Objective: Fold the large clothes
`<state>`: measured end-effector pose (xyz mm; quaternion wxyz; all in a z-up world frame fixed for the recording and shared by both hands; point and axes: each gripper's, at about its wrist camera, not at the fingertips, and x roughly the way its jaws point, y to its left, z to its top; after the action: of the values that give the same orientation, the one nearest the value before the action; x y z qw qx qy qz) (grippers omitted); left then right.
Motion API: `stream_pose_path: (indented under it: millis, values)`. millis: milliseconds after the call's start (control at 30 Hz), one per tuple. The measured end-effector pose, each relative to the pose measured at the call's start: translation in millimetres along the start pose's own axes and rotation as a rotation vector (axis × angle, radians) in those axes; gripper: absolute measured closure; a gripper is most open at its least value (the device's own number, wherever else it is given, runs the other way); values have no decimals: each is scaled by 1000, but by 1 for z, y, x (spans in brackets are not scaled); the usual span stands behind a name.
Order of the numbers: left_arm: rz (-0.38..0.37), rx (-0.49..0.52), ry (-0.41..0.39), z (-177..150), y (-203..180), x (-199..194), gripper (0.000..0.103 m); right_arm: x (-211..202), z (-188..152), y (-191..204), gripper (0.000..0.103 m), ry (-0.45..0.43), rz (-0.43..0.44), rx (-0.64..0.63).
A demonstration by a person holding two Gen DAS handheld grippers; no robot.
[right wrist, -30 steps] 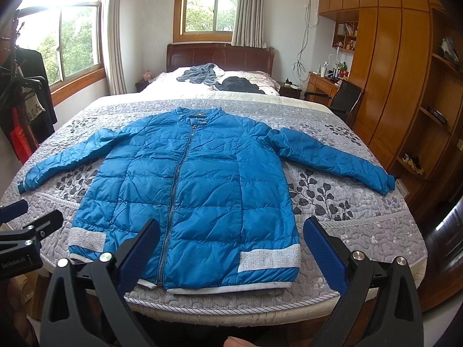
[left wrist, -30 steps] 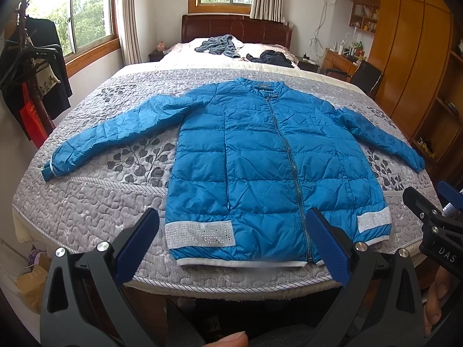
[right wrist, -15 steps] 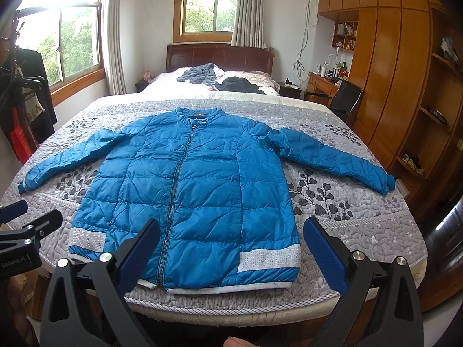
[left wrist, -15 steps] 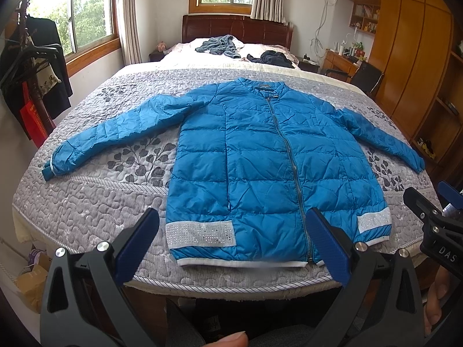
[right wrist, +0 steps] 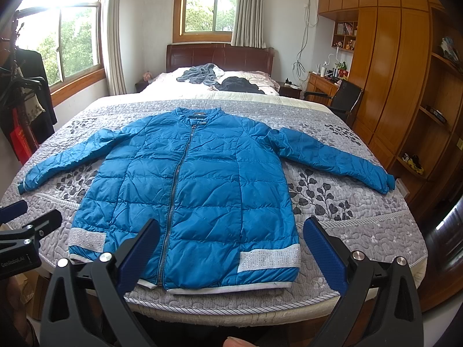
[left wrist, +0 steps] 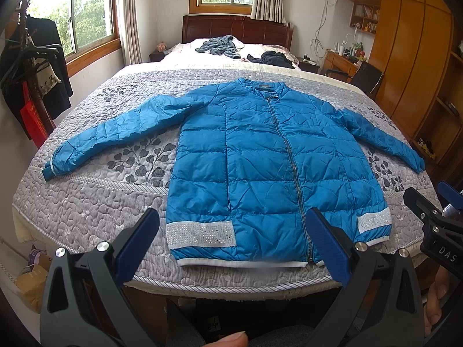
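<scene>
While both tools hang at the foot of the bed [left wrist: 86, 202], short of its edge and touching nothing, the blue puffer jacket [left wrist: 260, 159] lies flat and face up on the grey quilted bedspread [right wrist: 347, 222], zipped up the front, collar toward the dark wooden headboard [right wrist: 220, 55] and hem toward the cameras, just inside the corded edge of the spread; its sleeves are spread outward and angled down, the left sleeve [left wrist: 115, 133] lying over a leaf pattern and ending near the left side of the bed, the right sleeve [right wrist: 332, 159] reaching toward the right side; silver studded bands [right wrist: 269, 258] sit at both lower corners, just above the white hem; the left gripper [left wrist: 231, 245] has its blue-padded fingers [left wrist: 136, 243] spread wide with nothing between them, framing the near hem; the right gripper [right wrist: 228, 245] is likewise spread wide and empty, its pads [right wrist: 324, 254] on either side of the jacket's right half; each tool shows at the edge of the other's view; a fingertip [left wrist: 228, 339] shows at the bottom of the left view; grey and dark clothes [right wrist: 220, 79] lie heaped on the pillows at the far end; a coat rack [left wrist: 31, 81] with dark garments and a red bag stands by the left window, and a wooden wardrobe [right wrist: 405, 72] lines the right wall.
</scene>
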<state>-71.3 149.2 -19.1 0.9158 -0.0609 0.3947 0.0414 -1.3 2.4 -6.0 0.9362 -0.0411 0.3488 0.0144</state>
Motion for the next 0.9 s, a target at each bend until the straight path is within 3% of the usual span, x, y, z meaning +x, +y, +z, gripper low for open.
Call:
stream_pose_path:
  millis: [600, 733, 833, 900]
  values:
    - [-16, 11, -19, 5, -1, 2, 3, 2, 3, -2, 4, -6, -16, -9]
    - [-51, 9, -25, 24, 6, 25, 3, 26, 15, -37, 4, -57, -40, 7]
    - [-68, -38, -28, 39, 13, 50, 3, 60, 24, -99, 4, -43, -25, 143]
    - [-123, -46, -22, 50, 15, 67, 3, 81, 27, -148, 4, -23, -26, 266]
